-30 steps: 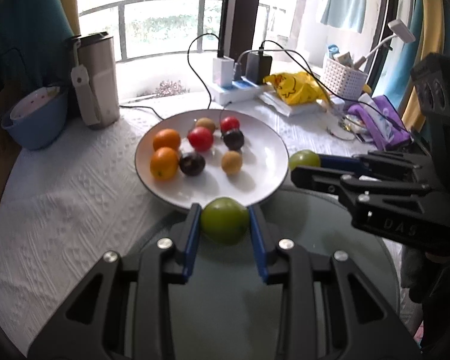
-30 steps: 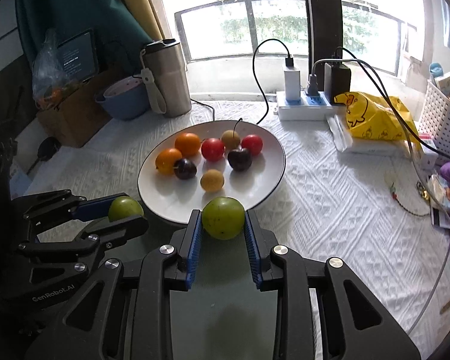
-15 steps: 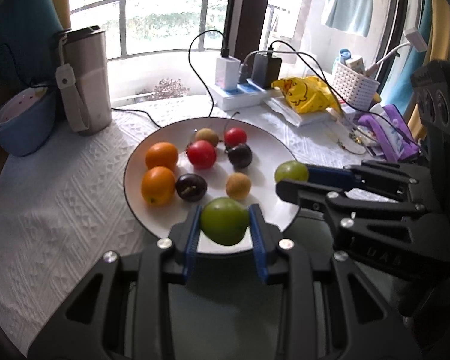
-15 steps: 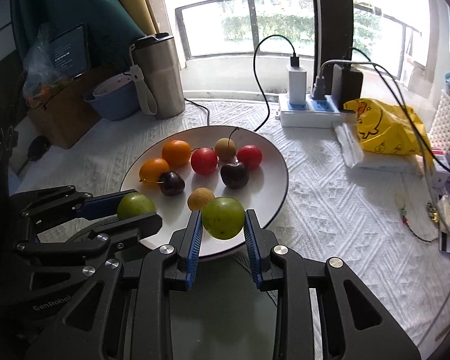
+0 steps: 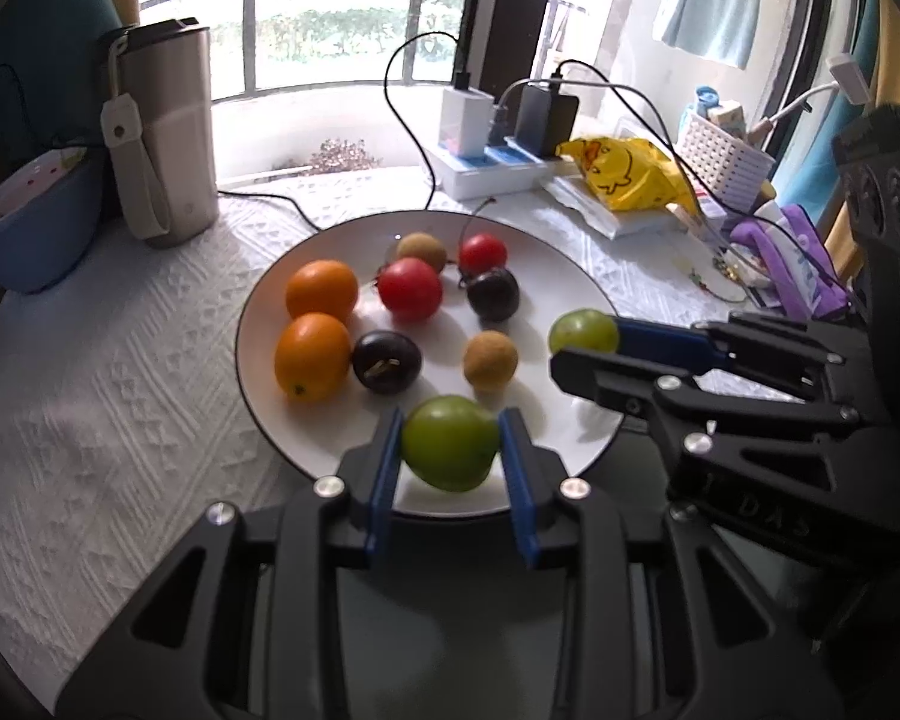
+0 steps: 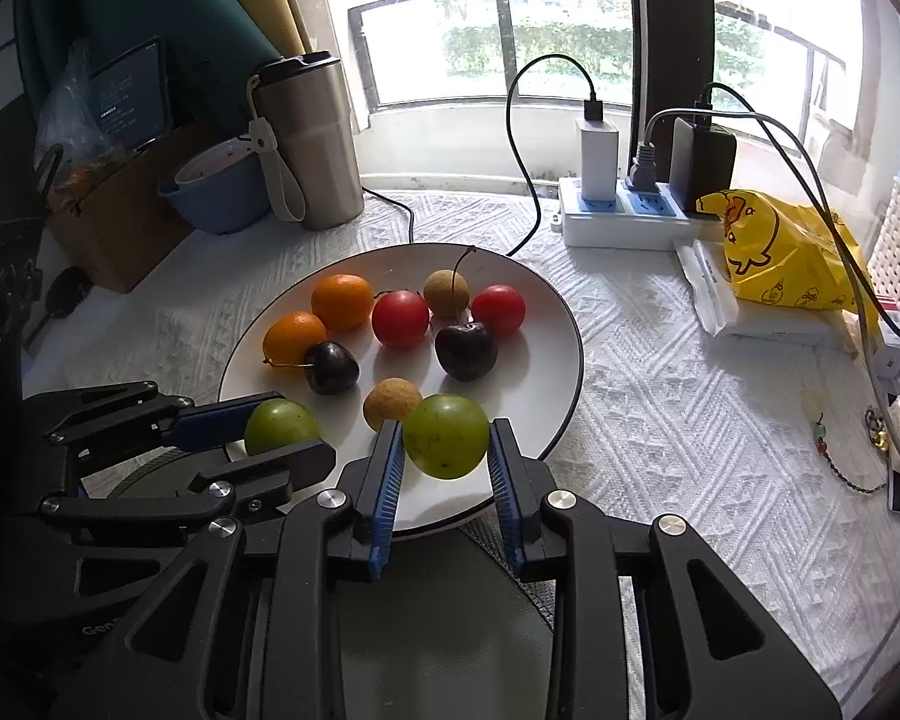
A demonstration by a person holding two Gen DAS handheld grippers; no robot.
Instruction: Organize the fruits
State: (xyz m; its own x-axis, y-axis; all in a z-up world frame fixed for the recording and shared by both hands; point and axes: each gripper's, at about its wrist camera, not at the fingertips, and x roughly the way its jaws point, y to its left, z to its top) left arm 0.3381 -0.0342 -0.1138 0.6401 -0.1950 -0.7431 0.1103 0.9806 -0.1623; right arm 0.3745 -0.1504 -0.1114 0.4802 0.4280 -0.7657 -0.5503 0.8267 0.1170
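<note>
A round green plum-like fruit (image 5: 448, 443) sits clamped between the blue-padded jaws of the left gripper (image 5: 450, 450), held just above the near rim of the white round plate with a thin dark edge (image 5: 258, 372). A second round green fruit (image 6: 446, 435) is pinched the same way between the blue pads of the right gripper (image 6: 444, 450), also over the plate's near rim; in the left wrist view that fruit (image 5: 583, 331) shows at the plate's right edge, and in the right wrist view the left one (image 6: 281, 425) shows at the plate's left edge.

A second ago both green fruits hung short of the plate, over the dark round surface in front of it; both grippers have since come forward and slightly down, so the fruits now overlap the plate. Both grips are unchanged.

On the plate lie two orange citrus fruits (image 5: 321, 291) (image 5: 312, 355), two red cherry tomatoes (image 5: 410, 288) (image 5: 482, 252), two dark cherries (image 5: 386, 360) (image 5: 493, 294) and two tan longan-like fruits (image 5: 489, 360) (image 5: 421, 251), all where they were before.

The plate rests on a white textured cloth (image 5: 102, 396). Behind it stand a steel tumbler with a strap (image 5: 165, 132), a blue bowl (image 5: 36, 222), a white power strip with chargers plugged in (image 5: 498, 162), a yellow duck-print bag (image 5: 624, 174) and a white perforated basket (image 5: 723, 159).
</note>
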